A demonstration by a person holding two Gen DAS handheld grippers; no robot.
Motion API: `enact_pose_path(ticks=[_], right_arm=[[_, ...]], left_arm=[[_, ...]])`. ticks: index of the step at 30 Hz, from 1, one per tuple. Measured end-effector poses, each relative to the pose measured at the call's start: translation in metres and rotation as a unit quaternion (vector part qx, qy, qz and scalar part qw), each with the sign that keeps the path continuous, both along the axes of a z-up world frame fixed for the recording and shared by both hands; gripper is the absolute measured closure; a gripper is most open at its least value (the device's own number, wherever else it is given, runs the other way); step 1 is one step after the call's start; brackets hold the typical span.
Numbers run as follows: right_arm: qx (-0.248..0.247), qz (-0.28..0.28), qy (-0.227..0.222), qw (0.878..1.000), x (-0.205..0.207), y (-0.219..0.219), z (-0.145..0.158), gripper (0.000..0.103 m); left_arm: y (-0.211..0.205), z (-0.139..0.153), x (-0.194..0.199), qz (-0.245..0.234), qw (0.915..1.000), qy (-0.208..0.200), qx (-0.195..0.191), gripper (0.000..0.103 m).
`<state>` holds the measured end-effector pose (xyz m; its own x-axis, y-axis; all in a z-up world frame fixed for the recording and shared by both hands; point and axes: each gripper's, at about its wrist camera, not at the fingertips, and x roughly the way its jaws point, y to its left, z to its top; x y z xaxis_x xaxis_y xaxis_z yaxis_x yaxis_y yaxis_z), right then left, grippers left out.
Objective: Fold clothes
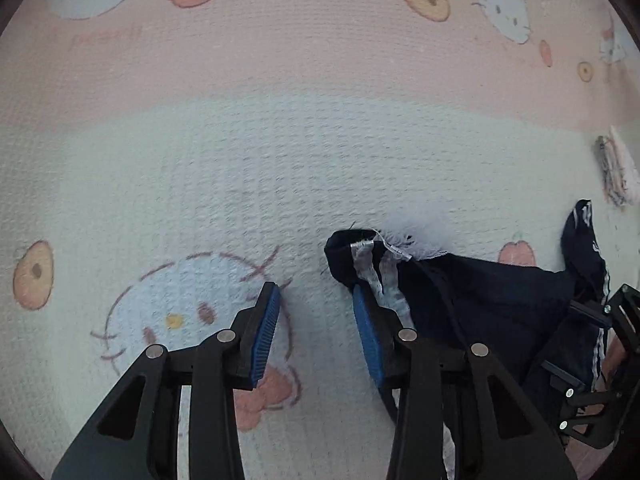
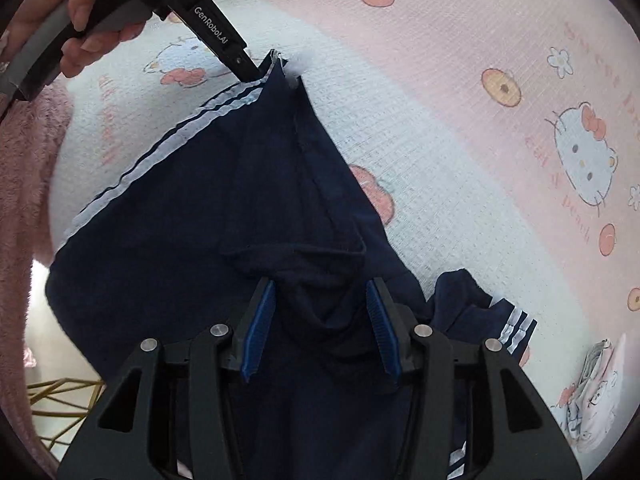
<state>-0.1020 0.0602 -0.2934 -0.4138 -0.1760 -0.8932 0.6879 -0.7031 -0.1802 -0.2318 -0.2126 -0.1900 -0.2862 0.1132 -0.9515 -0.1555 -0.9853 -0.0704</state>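
A navy garment with white side stripes (image 2: 168,216) lies spread on a pink and white cartoon-print sheet (image 1: 280,152). My right gripper (image 2: 320,284) stands open low over a rumpled fold of it, with dark cloth under and between the fingers. My left gripper (image 1: 316,290) is open over bare sheet. The garment's corner (image 1: 348,256), with a white lace strip, bunches against its right finger (image 1: 366,328). In the right wrist view a hand (image 2: 84,12) holds the left gripper, whose tip (image 2: 248,70) touches the far striped corner.
A small folded pale garment (image 2: 592,392) lies on the sheet at the right and shows as that pale garment (image 1: 616,168) in the left view. A pink fluffy sleeve (image 2: 24,200) fills the left edge. A gold wire frame (image 2: 60,400) sits below the sheet's edge.
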Motion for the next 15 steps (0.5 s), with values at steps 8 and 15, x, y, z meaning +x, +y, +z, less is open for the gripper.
enact_pose_path(ticks=[8, 15], right_arm=[[-0.167, -0.07, -0.064, 0.981, -0.052, 0.055, 0.036, 0.1], [-0.24, -0.18, -0.124, 0.946, -0.131, 0.119, 0.019, 0.099]], left_arm=[[-0.012, 0.004, -0.016, 0.034, 0.9951, 0.022, 0.09, 0.097], [-0.034, 0.001, -0.013, 0.088, 0.9913, 0.022, 0.095, 0.095]])
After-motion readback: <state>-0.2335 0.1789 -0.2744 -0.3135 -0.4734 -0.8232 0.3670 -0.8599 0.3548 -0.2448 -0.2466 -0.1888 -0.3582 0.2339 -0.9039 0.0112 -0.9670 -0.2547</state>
